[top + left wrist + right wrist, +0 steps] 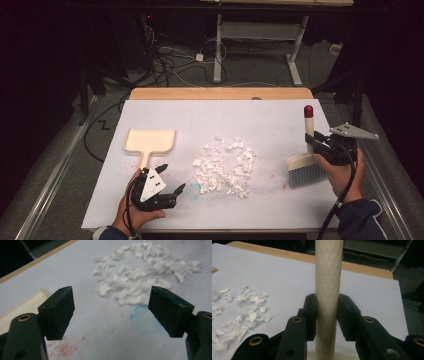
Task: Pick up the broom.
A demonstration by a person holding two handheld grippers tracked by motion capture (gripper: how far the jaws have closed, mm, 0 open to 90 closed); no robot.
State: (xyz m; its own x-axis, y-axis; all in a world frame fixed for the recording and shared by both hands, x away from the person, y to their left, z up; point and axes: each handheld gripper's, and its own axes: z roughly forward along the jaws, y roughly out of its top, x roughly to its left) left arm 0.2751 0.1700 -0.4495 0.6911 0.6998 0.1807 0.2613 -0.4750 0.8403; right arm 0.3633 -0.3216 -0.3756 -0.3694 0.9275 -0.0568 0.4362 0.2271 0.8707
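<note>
A small hand brush [306, 169] with a cream handle, a red tip and grey bristles stands upright at the right of the table. My right gripper [316, 143] is shut on the brush handle [327, 295], and both pads press its sides. A pile of white paper scraps [223, 167] lies in the middle of the white sheet [260, 122]. A cream dustpan [149, 142] lies flat at the left. Just in front of the dustpan's handle my left gripper [171, 179] rests low, open, with nothing between its fingers [58, 312]. Ahead of them lie the scraps [140, 277].
Red and blue marks stain the sheet [143, 322] near the left gripper. The wooden table edge [220, 93] runs along the far side. Beyond it are cables and a metal stand leg [218, 50] on the floor.
</note>
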